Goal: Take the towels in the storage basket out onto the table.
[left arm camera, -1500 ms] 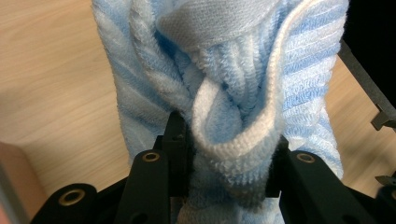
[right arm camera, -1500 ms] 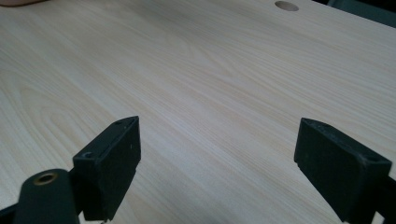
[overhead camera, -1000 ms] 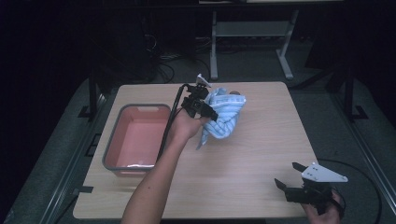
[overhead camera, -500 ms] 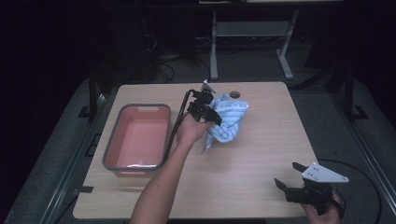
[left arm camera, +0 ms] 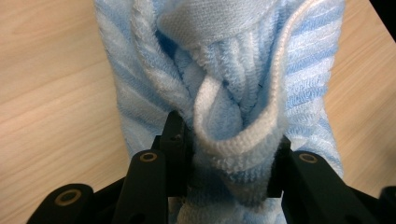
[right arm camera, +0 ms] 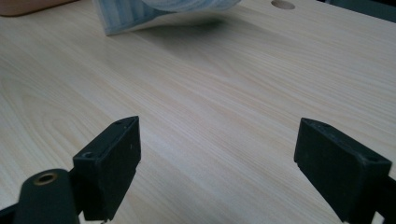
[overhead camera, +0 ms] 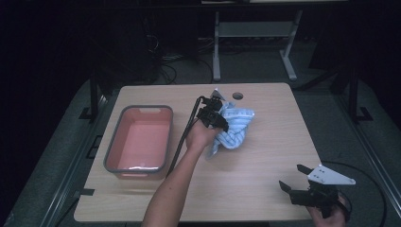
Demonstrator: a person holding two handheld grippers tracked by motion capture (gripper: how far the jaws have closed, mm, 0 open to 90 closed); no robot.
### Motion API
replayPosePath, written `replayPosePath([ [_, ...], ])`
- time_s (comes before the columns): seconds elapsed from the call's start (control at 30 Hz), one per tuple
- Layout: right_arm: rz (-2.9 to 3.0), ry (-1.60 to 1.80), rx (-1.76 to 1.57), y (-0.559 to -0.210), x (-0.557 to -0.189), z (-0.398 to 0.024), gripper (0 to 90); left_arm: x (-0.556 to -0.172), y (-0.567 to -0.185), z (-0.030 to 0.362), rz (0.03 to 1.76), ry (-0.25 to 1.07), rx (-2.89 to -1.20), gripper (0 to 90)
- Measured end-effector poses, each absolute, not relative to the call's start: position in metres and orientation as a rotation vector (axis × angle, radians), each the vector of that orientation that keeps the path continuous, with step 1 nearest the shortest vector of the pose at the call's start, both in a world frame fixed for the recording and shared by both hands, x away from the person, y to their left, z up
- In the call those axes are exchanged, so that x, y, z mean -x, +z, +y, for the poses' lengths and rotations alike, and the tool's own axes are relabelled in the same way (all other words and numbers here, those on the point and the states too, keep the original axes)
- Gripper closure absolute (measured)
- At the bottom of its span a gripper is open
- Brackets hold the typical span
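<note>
A blue-and-white striped towel (overhead camera: 235,126) hangs bunched from the left tongs (overhead camera: 218,124) over the middle of the far half of the wooden surface (overhead camera: 246,189), its lower corner reaching down toward the wood on the person's side. In the left gripper view the towel (left arm camera: 224,93) fills the space ahead of the left tongs (left arm camera: 228,161), whose two black jaws are clamped on a thick fold of terry cloth with a white hemmed edge looped between them. The right tongs (overhead camera: 297,178) rest well apart from the towel at the near right corner of the surface, held in a hand (overhead camera: 331,215) at the edge; in the right gripper view the right tongs (right arm camera: 217,154) stand wide apart with only bare wood between them, and the towel's edge (right arm camera: 140,14) shows far ahead. No brand, label or writing can be read on the towel or the tongs. The cloth is pale blue with fine white stripes, soft and looped in texture, crumpled into folds. A red-lined grey tub (overhead camera: 113,142) sits to the left of the towel, apart from it. A round hole (overhead camera: 238,96) in the surface lies just beyond the towel.
</note>
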State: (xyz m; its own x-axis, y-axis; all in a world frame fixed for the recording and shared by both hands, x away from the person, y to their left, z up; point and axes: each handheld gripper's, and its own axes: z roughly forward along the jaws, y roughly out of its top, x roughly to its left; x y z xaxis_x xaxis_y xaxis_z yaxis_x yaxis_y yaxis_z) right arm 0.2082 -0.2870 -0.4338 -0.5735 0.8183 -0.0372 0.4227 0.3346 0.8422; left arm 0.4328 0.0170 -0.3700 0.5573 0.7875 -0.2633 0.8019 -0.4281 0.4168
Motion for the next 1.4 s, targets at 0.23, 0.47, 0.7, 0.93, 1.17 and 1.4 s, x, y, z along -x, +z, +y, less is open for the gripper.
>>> replayPosePath([
  [0.23,2.143,1.147,-1.078,-0.433,-0.208,-0.287,14.1,-0.434,-0.382,0.009,1.276,-0.05,-2.314,62.4],
  [0.47,2.146,1.145,-1.085,-0.434,-0.208,-0.287,14.1,-0.436,-0.394,0.001,1.277,-0.054,-2.322,62.5],
  [0.7,2.145,1.147,-1.092,-0.433,-0.208,-0.289,14.1,-0.432,-0.414,-0.012,1.249,-0.045,-2.371,61.7],
  [0.93,2.141,1.152,-1.091,-0.434,-0.208,-0.291,14.1,-0.43,-0.423,-0.017,1.252,-0.062,-2.373,60.7],
  [1.17,2.142,1.156,-1.1,-0.435,-0.209,-0.291,14.1,-0.428,-0.427,-0.017,1.247,-0.062,-2.36,57.6],
  [1.4,2.155,1.15,-1.101,-0.437,-0.211,-0.29,14.1,-0.425,-0.423,-0.016,1.227,-0.057,-2.356,48.1],
])
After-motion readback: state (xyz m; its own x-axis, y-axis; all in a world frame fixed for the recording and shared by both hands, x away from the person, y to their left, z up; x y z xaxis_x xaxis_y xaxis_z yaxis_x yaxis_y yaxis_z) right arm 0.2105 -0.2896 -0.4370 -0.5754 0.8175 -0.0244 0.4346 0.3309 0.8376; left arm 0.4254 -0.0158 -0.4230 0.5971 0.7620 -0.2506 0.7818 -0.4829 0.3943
